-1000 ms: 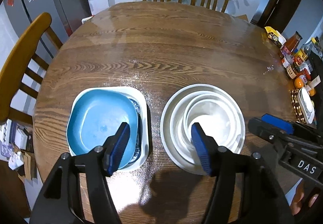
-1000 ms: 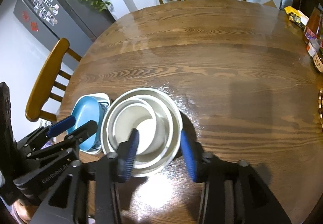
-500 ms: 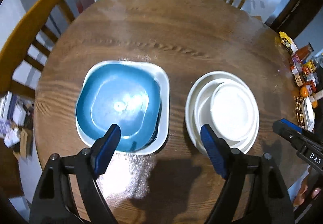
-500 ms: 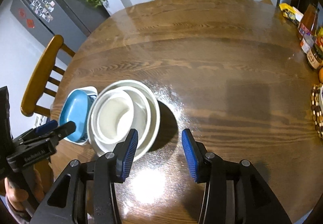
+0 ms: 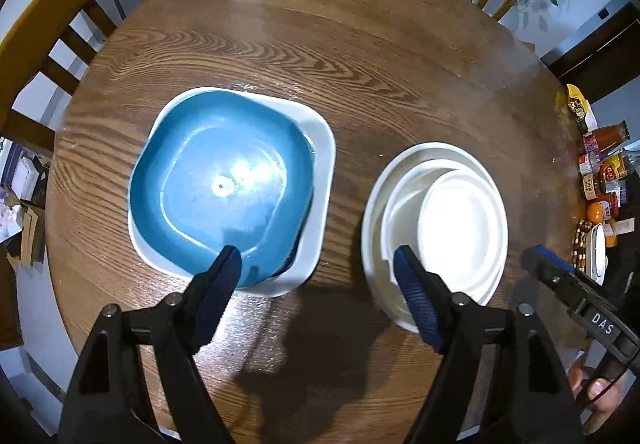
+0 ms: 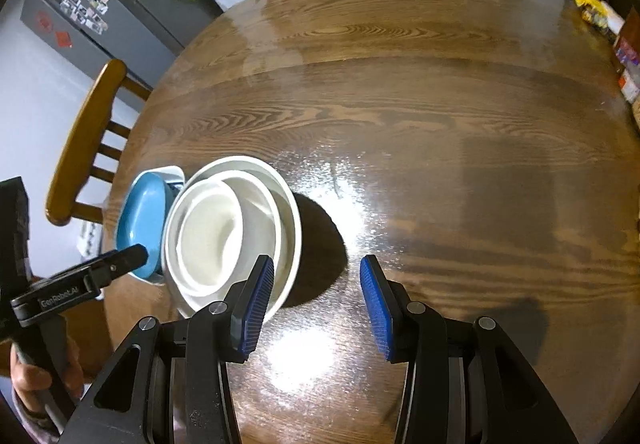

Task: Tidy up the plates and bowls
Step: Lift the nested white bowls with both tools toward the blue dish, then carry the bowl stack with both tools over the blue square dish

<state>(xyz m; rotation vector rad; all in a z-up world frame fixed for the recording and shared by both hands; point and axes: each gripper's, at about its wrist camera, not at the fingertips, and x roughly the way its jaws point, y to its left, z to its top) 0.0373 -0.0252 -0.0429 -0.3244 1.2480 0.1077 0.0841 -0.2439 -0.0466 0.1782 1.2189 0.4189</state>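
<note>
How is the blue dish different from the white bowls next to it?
The blue dish is squarish with rounded corners; the white bowls are round. The blue dish sits on a squarish white plate; the white bowls nest in a round stack. Both stacks rest on the wooden table.

You see a blue bowl (image 5: 222,183) on a white square plate (image 5: 320,147), white round bowls (image 5: 436,224), brown wood-grain tabletop (image 5: 340,55).
</note>
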